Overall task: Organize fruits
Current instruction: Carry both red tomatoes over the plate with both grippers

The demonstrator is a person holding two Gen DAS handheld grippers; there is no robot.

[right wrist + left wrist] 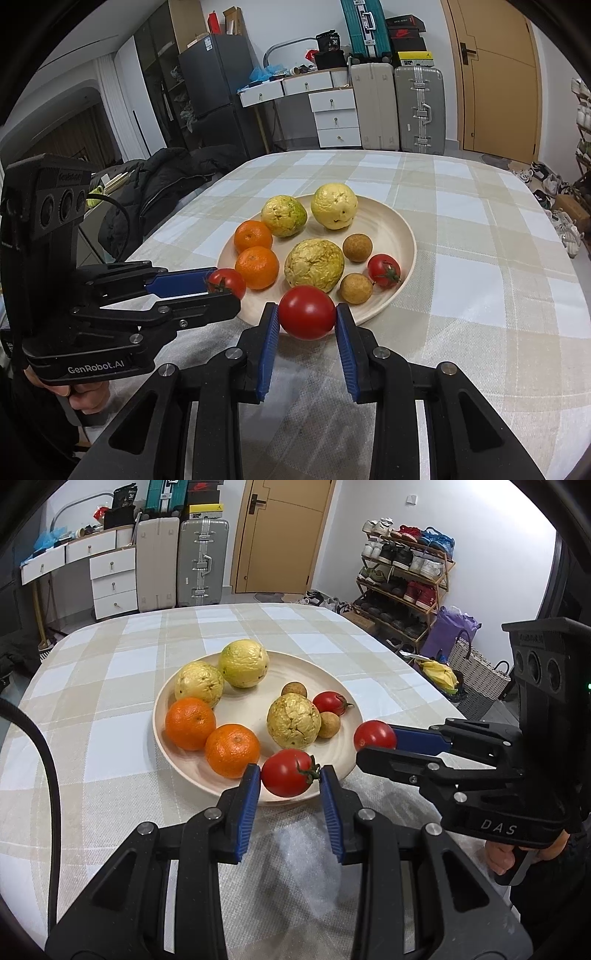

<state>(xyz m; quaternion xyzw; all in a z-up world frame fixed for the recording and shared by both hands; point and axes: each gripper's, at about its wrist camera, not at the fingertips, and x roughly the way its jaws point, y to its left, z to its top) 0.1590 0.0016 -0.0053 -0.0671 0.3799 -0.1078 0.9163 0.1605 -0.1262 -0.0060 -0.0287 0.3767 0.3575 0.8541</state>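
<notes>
The left gripper (290, 775) has its blue fingers (248, 805) closed on a stemmed tomato (287, 771), pads pressing both sides, held over the near rim of the plate (343, 771). The right gripper (307, 314) grips a smooth tomato (306, 312) the same way between its fingers (269, 343), also at the near edge of the plate. Each gripper shows in the other's view, pointing in from the side, with a hand (498, 858) on its handle.

Just beyond the left fingers lie two oranges (232, 750), side by side on the plate. Just beyond the right fingers sits a wrinkled yellow fruit (314, 264), with two small brown fruits (356, 288) and a third tomato (384, 270) to its right. Farther off, near the far rim, two more yellow fruits (334, 206) sit together. The plate rests on a checked tabletop (480, 240)
</notes>
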